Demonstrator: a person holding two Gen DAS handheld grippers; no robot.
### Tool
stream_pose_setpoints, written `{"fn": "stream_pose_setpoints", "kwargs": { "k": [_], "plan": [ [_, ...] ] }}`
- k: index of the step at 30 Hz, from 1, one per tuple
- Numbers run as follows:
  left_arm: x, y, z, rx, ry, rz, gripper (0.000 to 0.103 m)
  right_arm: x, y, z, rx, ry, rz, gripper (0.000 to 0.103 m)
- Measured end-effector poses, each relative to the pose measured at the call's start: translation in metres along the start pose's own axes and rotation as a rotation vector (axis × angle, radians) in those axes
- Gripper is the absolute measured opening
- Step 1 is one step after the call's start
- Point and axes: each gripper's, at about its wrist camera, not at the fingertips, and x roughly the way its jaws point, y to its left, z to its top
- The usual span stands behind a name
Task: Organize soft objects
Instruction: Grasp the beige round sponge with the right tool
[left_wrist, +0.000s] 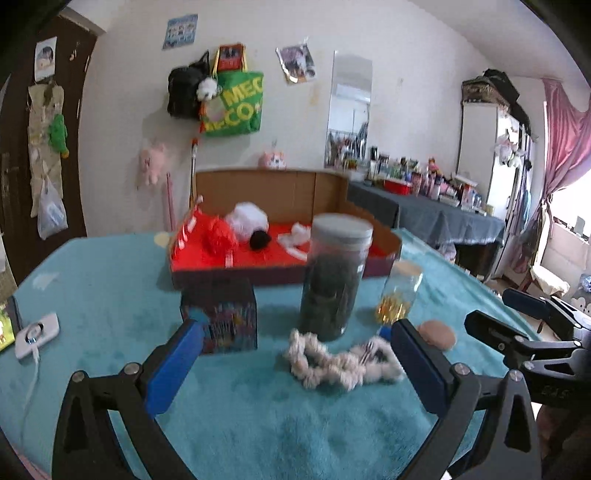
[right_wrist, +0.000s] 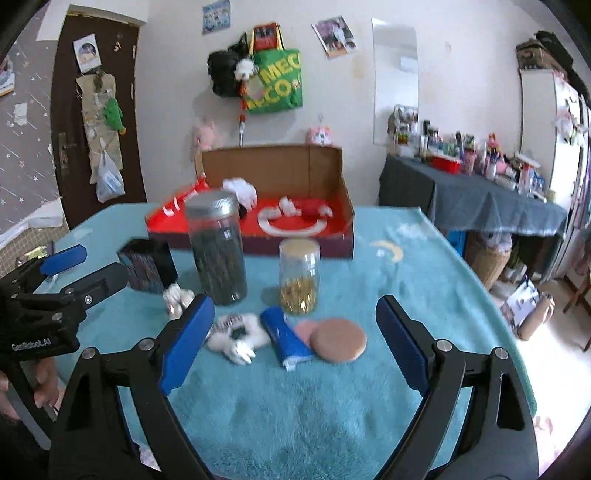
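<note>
A white fluffy band (left_wrist: 334, 360) lies on the teal blanket just ahead of my left gripper (left_wrist: 295, 334), which is open and empty above it. It also shows in the right wrist view (right_wrist: 236, 336). My right gripper (right_wrist: 295, 314) is open and empty above a blue tube (right_wrist: 286, 338) and two tan round pads (right_wrist: 338, 339); one pad shows in the left wrist view (left_wrist: 437, 332). An open cardboard box with a red floor (left_wrist: 207, 258) stands farther back and holds a white plush (left_wrist: 247, 219), a red plush (left_wrist: 219, 232) and white soft pieces (right_wrist: 288, 208).
A tall jar of dark contents (left_wrist: 336, 278) (right_wrist: 218, 251) and a small jar with gold bits (left_wrist: 399, 291) (right_wrist: 299, 275) stand between the grippers and the box. A dark patterned carton (left_wrist: 225, 314) (right_wrist: 147, 266) stands at the left. A white charger (left_wrist: 37, 334) lies far left.
</note>
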Motion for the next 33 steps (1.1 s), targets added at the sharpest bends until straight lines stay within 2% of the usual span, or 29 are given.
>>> {"fn": "stream_pose_setpoints", "kwargs": {
  "k": [6, 19, 26, 28, 31, 32, 33],
  "plan": [
    [0.019, 0.0, -0.015, -0.002, 0.074, -0.012, 0.103, 0.019, -0.003, -0.017, 0.009, 0.057, -0.007, 0.09],
    [0.054, -0.008, -0.025, -0.014, 0.193, -0.04, 0.103, 0.048, -0.038, -0.019, 0.055, 0.148, -0.024, 0.09],
    [0.076, -0.012, -0.021, -0.009, 0.286, -0.036, 0.103, 0.079, -0.065, -0.018, 0.091, 0.258, 0.016, 0.09],
    [0.083, -0.011, -0.021, -0.013, 0.32, -0.04, 0.1, 0.088, -0.068, -0.018, 0.095, 0.286, 0.027, 0.09],
    [0.095, -0.01, -0.021, -0.027, 0.384, -0.068, 0.084, 0.097, -0.07, -0.016, 0.097, 0.312, 0.057, 0.09],
    [0.096, -0.01, -0.021, -0.026, 0.385, -0.068, 0.083, 0.098, -0.068, -0.015, 0.088, 0.313, 0.061, 0.089],
    [0.096, -0.009, -0.019, -0.024, 0.381, -0.074, 0.08, 0.099, -0.066, -0.014, 0.079, 0.314, 0.074, 0.082]
  ]
}}
